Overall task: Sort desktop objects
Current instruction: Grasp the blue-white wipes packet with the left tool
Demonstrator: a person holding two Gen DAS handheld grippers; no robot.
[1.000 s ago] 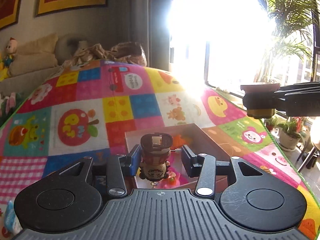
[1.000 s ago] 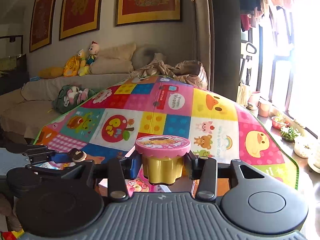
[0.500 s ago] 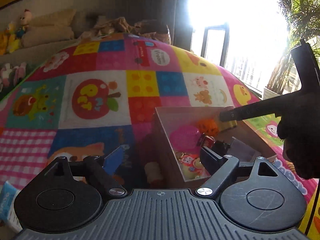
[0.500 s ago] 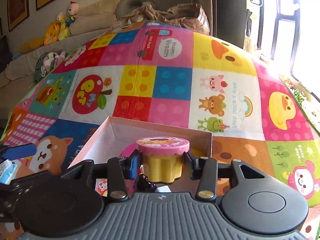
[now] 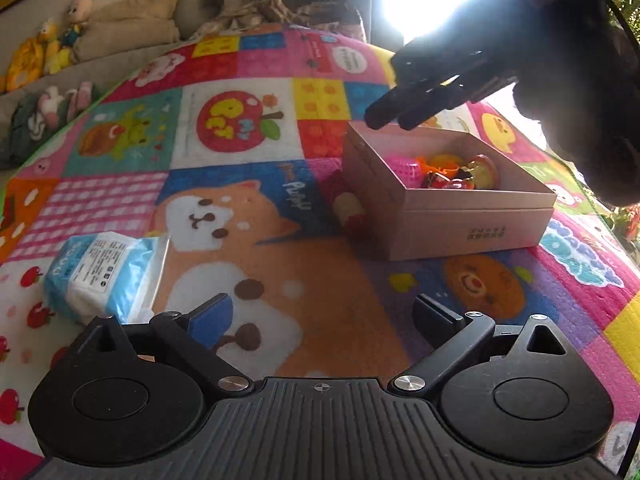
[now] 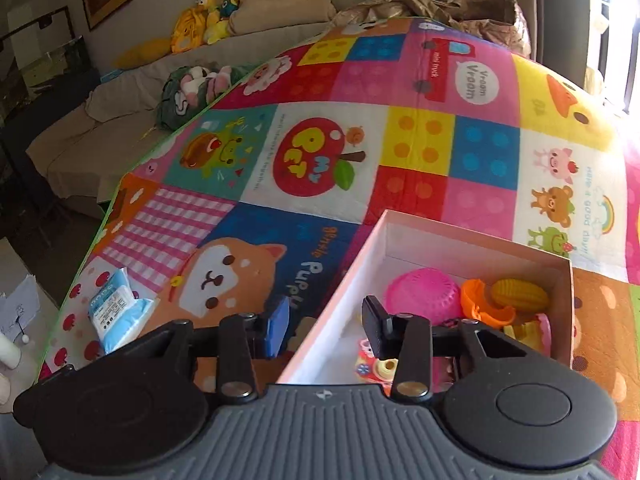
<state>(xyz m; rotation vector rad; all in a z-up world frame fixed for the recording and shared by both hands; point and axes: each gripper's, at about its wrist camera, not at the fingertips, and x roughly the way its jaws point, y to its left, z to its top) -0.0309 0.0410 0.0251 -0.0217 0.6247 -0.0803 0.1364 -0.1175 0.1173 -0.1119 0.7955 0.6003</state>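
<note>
A pink cardboard box (image 5: 472,216) (image 6: 332,304) sits on the play mat and holds several toys: a pink bowl (image 6: 424,292), a yellow corn (image 6: 520,296), and a yellow cup with a pink lid (image 6: 532,332) on its side. My left gripper (image 5: 324,316) hangs low over the mat in front of the box, its jaws opening wide with nothing between them. My right gripper (image 6: 325,328) (image 5: 394,120) hovers over the box's left wall, jaws closing on nothing. A small cream and red toy (image 5: 350,210) lies against the box's outer left wall.
A blue and white tissue pack (image 5: 104,276) (image 6: 116,316) lies on the mat to the left. The colourful mat (image 5: 240,216) covers the whole surface. A sofa with plush toys (image 6: 208,20) stands behind, and a bright window is at the right.
The left gripper let go of the small figurine, opened wide and drew back and down from the box. The right gripper tipped down over the box and no longer holds the yellow cup.
</note>
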